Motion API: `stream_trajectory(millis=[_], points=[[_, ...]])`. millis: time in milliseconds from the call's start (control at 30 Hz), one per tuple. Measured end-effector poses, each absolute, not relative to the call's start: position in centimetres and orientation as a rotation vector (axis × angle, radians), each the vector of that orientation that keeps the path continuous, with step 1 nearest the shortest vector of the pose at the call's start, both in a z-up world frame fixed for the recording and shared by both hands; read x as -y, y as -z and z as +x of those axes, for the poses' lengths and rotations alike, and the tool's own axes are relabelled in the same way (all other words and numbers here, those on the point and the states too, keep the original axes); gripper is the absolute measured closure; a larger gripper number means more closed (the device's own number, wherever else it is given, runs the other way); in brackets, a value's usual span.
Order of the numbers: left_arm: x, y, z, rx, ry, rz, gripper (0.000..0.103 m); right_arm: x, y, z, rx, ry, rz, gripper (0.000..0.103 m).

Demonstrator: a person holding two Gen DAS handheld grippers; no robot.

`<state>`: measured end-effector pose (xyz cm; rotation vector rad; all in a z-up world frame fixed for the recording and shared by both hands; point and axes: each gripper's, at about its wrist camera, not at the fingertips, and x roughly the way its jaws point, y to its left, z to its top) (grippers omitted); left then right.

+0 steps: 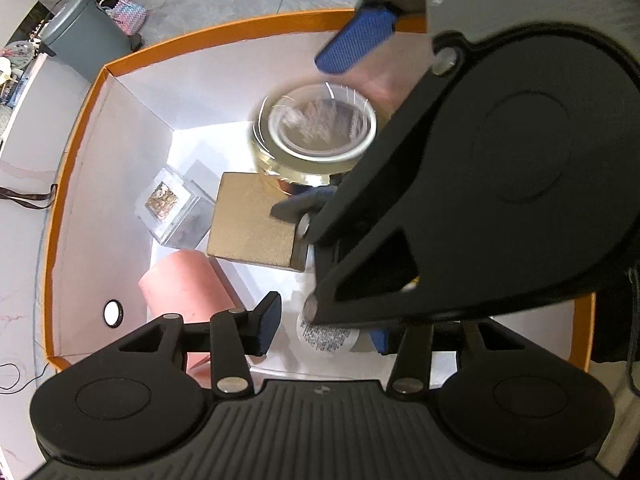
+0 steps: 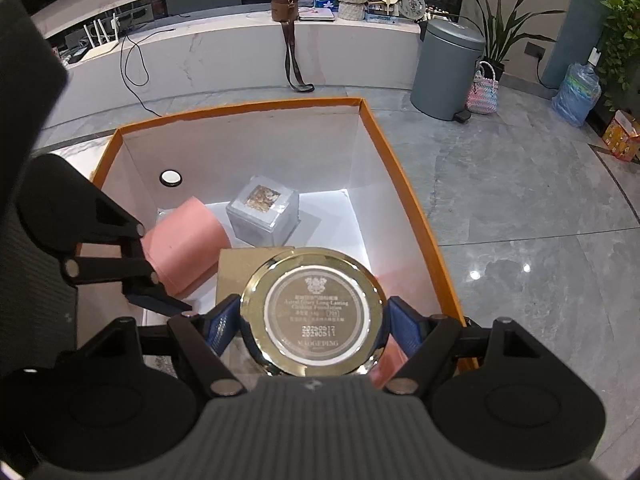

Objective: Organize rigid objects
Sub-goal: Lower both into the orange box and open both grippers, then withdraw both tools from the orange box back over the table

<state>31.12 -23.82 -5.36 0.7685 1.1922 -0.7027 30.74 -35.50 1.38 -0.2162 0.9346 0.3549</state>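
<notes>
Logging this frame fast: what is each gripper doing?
Left gripper: open, holding nothing, over the orange box.
Right gripper: shut on the gold compact.

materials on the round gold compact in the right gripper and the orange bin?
Round gold compact: looks like polished gold-toned metal or metallised plastic, mirror-bright rim with glints; its flat printed face reads as a silver label. Orange-rimmed bin: seemingly rigid cardboard, matte white inside, folded corner seams visible.

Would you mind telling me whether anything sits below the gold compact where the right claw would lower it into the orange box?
Yes. The right claw holds the gold compact over the orange box, and a tan cardboard box lies directly beneath it. The pink cylinder and clear cube fill the floor beyond.
</notes>
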Motion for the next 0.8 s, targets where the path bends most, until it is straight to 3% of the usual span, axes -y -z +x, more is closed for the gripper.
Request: stream_trajectory(millis=[33,67,567,700,800], points=[[23.8,5.2,31.0,-1.19,0.703,0.765,0.047,35.3,-1.5,30.7,-0.926,-0.356,-0.217,0.015],[23.5,5.1,30.8,-1.187,0.702,0.763,0.047,35.3,-1.7,30.6,-0.917,-0.359,-0.212,0.014],[21.7,1.5,27.8,-1.099,0.653,0.725,0.046,34.3,-4.0,29.7,-0.85,-0.345,-0.207,0.014],[20.9,0.3,27.3,-1.051,0.613,0.699,0.036,34.1,-4.7,29.4,-0.826,-0.328,-0.201,0.014],[20.0,-0.3,27.2,-1.027,0.594,0.651,0.036,33.9,-5.2,29.2,-0.812,-0.322,-0.197,0.014]])
